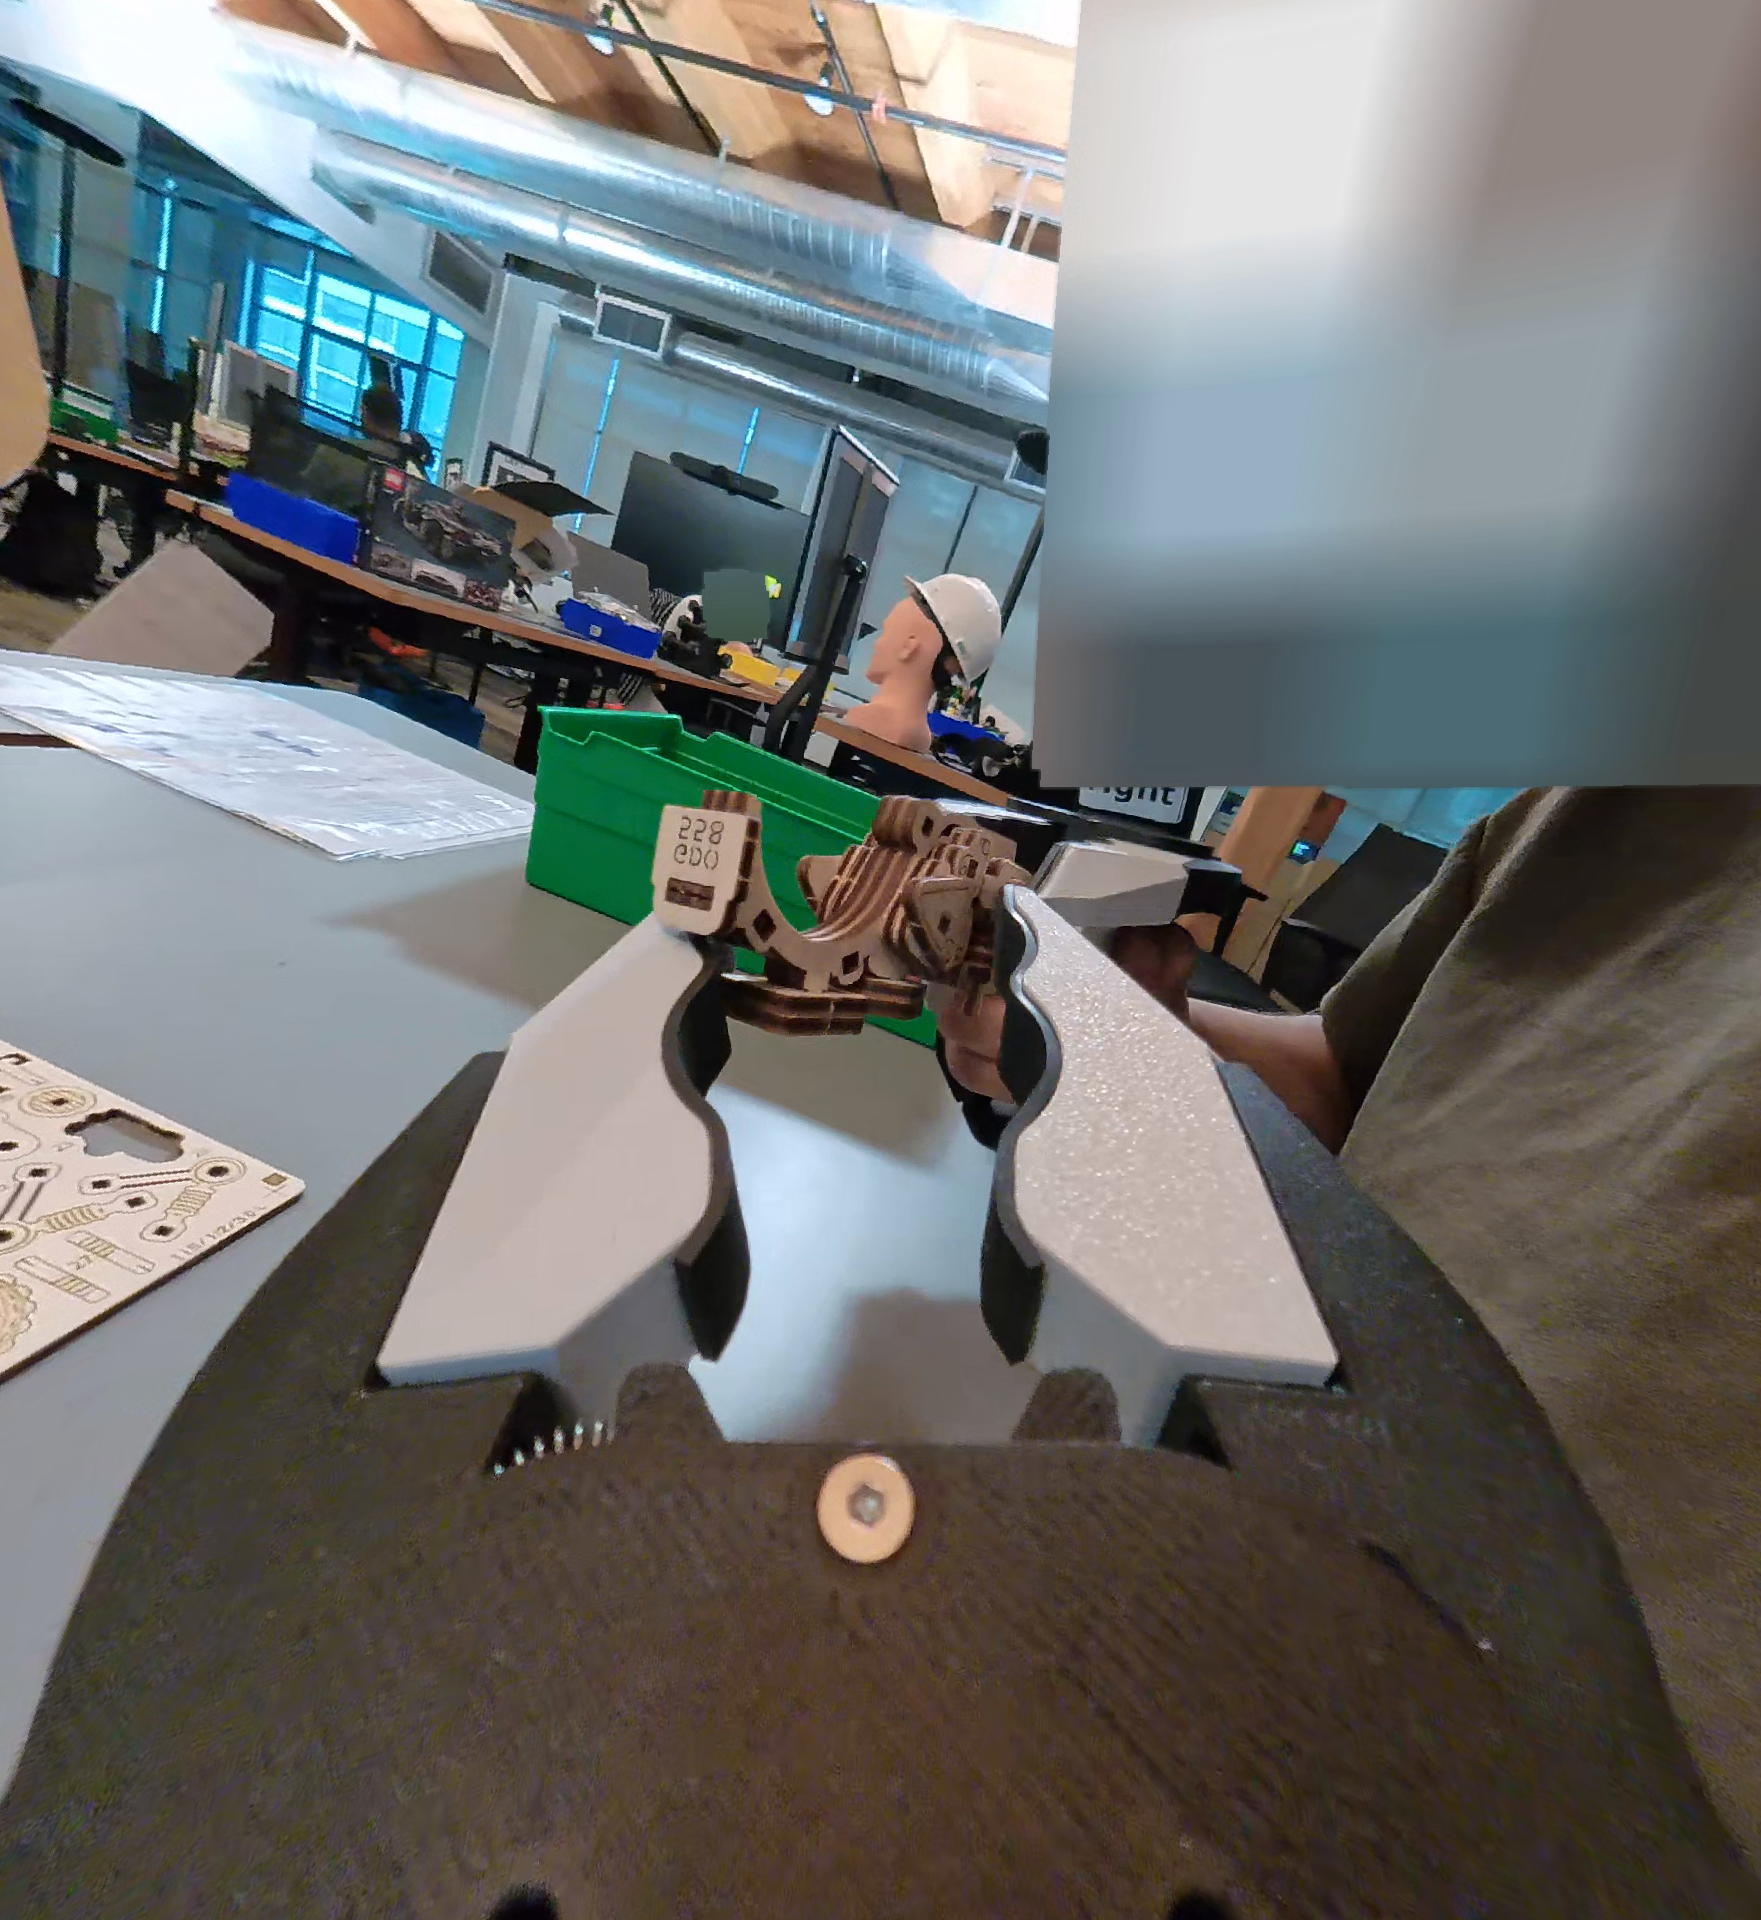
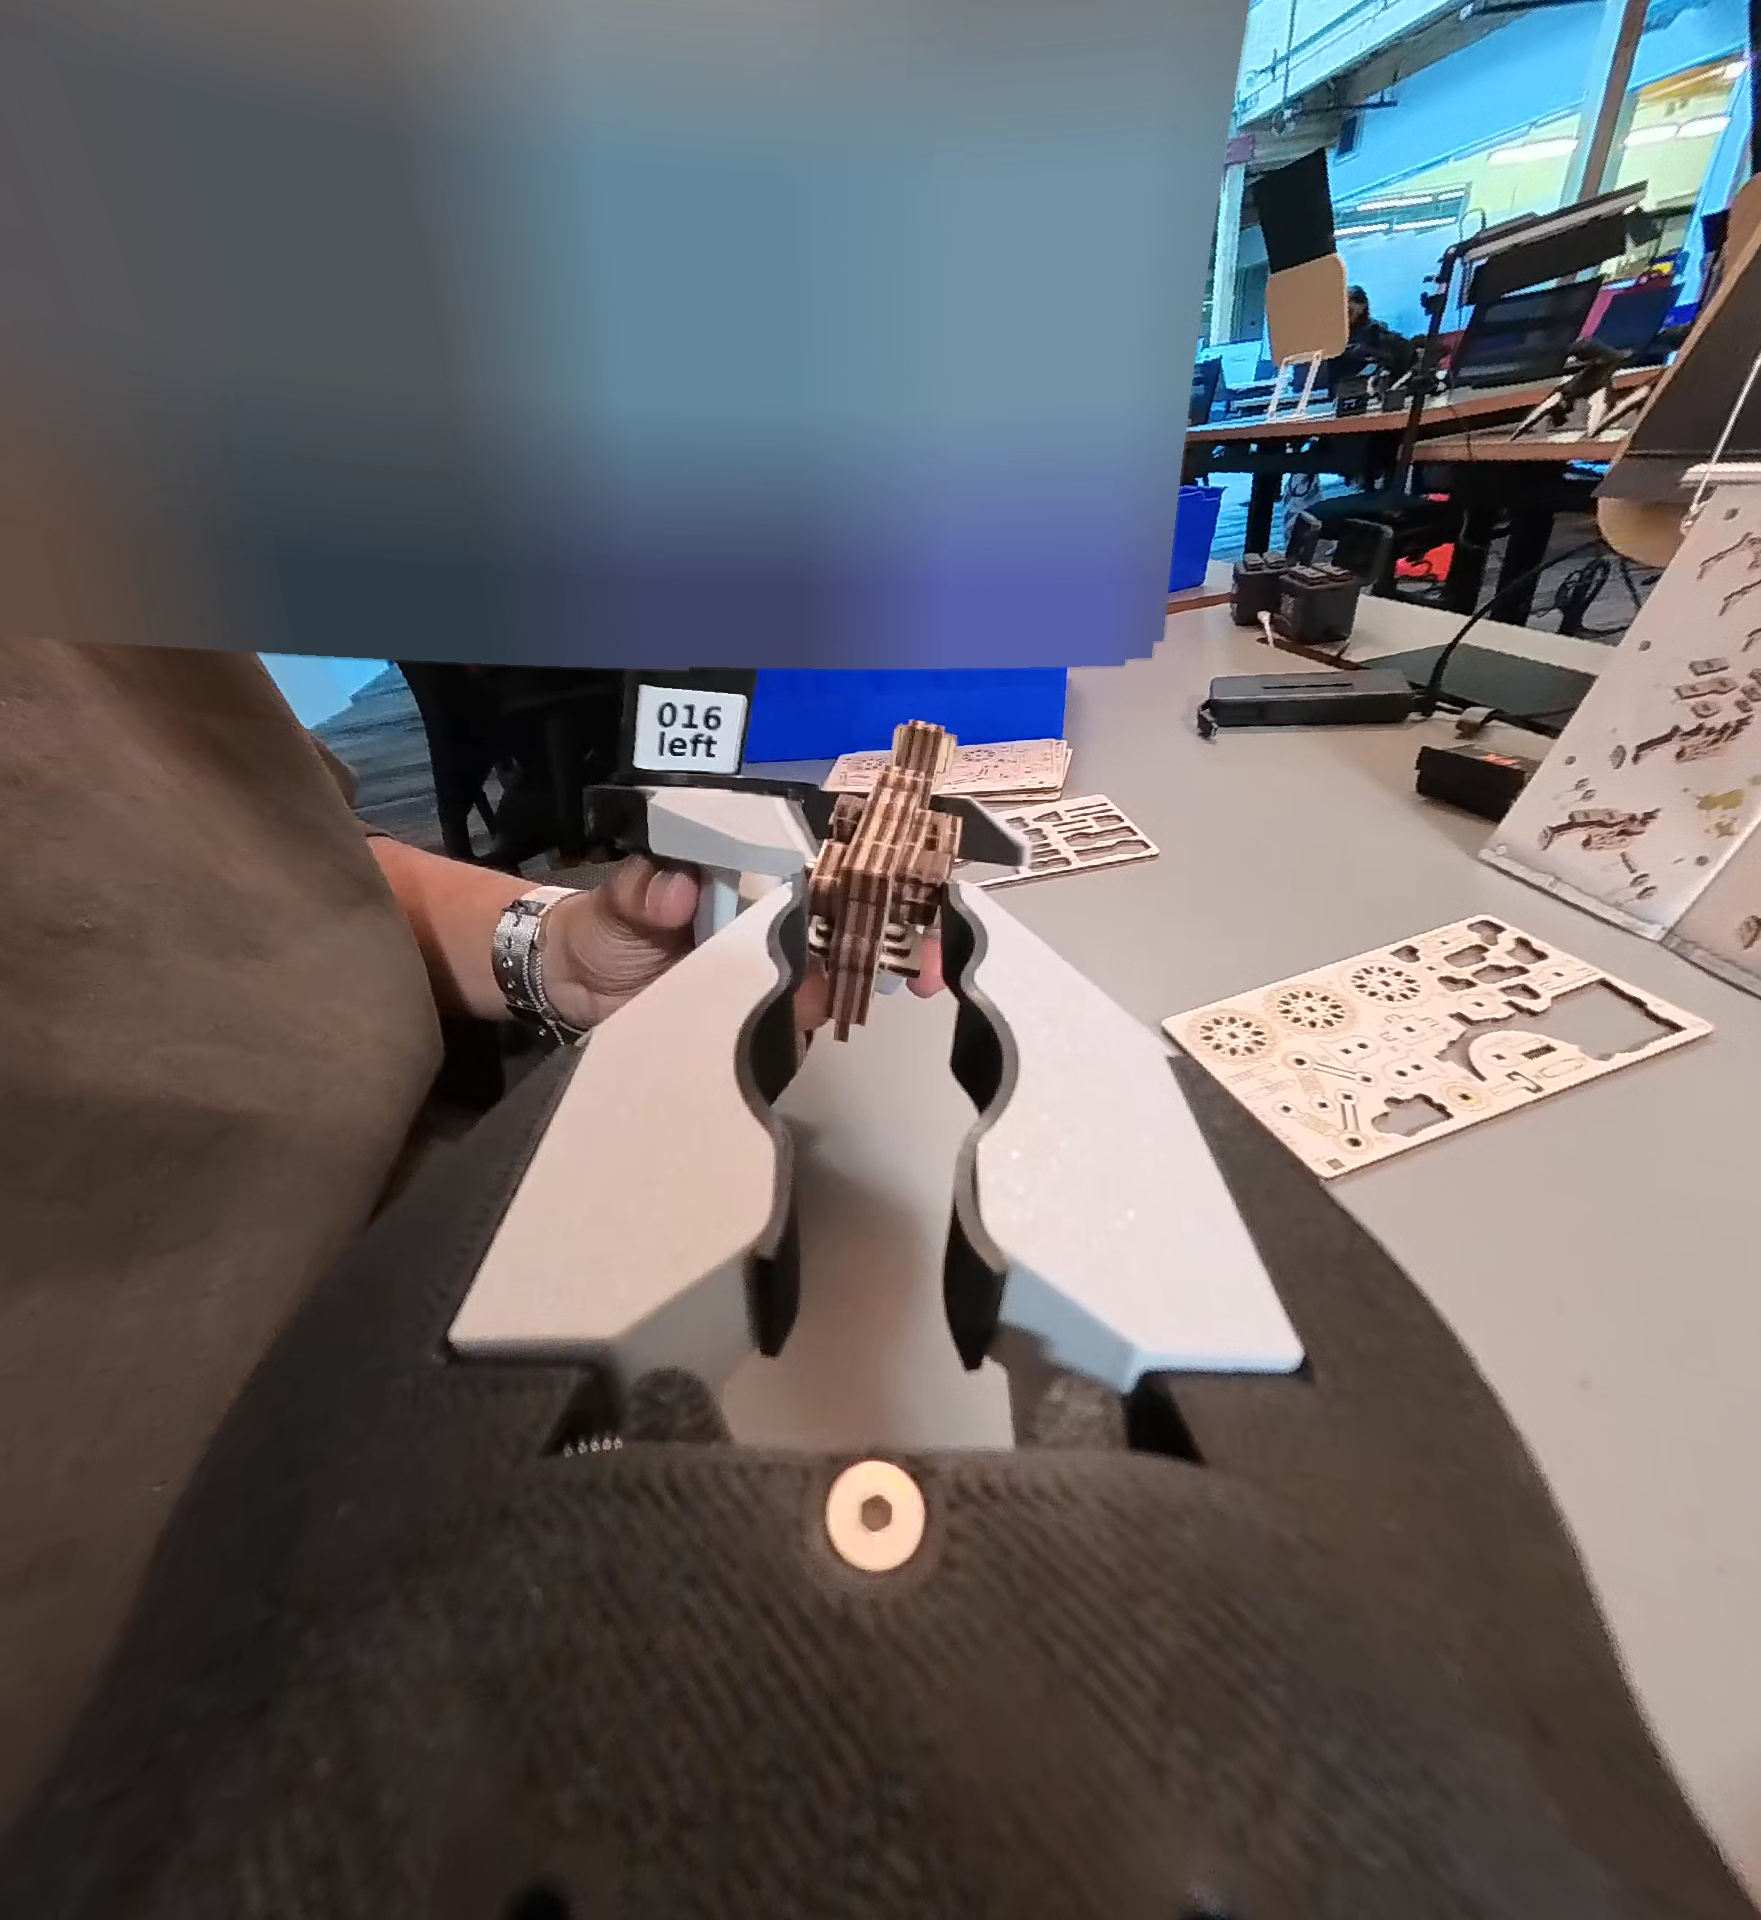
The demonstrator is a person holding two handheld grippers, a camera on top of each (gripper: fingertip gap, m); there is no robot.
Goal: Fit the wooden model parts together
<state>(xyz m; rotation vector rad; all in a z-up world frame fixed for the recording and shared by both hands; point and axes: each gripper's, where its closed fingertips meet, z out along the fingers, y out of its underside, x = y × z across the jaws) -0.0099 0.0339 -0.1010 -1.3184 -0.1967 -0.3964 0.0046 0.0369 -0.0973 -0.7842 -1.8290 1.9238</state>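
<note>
The left gripper (image 1: 850,951) and right gripper (image 2: 876,925) face each other above the table, jaws partly apart, each apparently gripping at the fingertips.

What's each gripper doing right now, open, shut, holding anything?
Left gripper: closed on the wooden model, which spans its fingertips.
Right gripper: closed on the same wooden model, from the other side.

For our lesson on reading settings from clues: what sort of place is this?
Probably a shared open-plan workshop or lab: exposed ceiling ducts, long benches with monitors and parts bins, and laser-cut wooden part sheets on the grey table.
</note>
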